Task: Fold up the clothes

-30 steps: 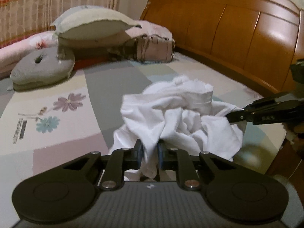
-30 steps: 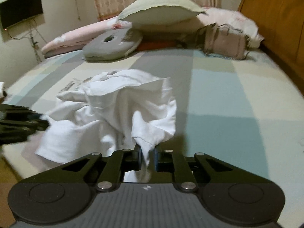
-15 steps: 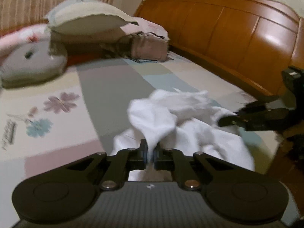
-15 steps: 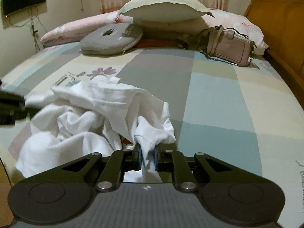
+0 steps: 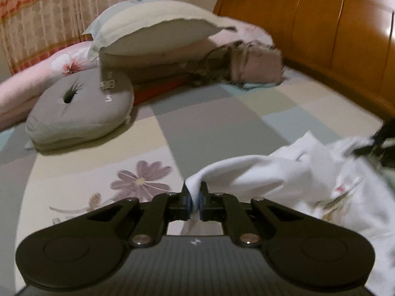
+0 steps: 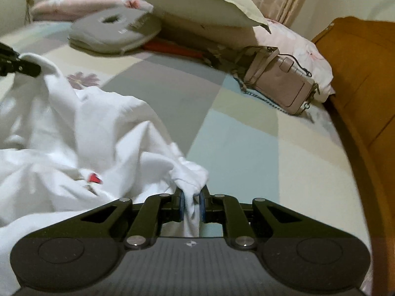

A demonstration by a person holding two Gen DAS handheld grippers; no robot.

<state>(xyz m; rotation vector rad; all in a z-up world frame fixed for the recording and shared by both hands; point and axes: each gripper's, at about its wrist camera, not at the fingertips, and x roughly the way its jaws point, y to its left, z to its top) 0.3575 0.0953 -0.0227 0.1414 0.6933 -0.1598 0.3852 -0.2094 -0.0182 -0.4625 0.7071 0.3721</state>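
Two pinches hold the crumpled white cotton garment (image 6: 74, 128): left gripper (image 5: 194, 201) and right gripper (image 6: 191, 203) both clamped on cloth; pull apart evenly, low over the patchwork-sheeted bed (image 6: 246, 135), avoiding twists

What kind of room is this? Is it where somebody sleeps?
Most likely a bedroom. There is a bed with a wooden headboard and a patchwork sheet, pillows piled at its head, and a curtain behind them.
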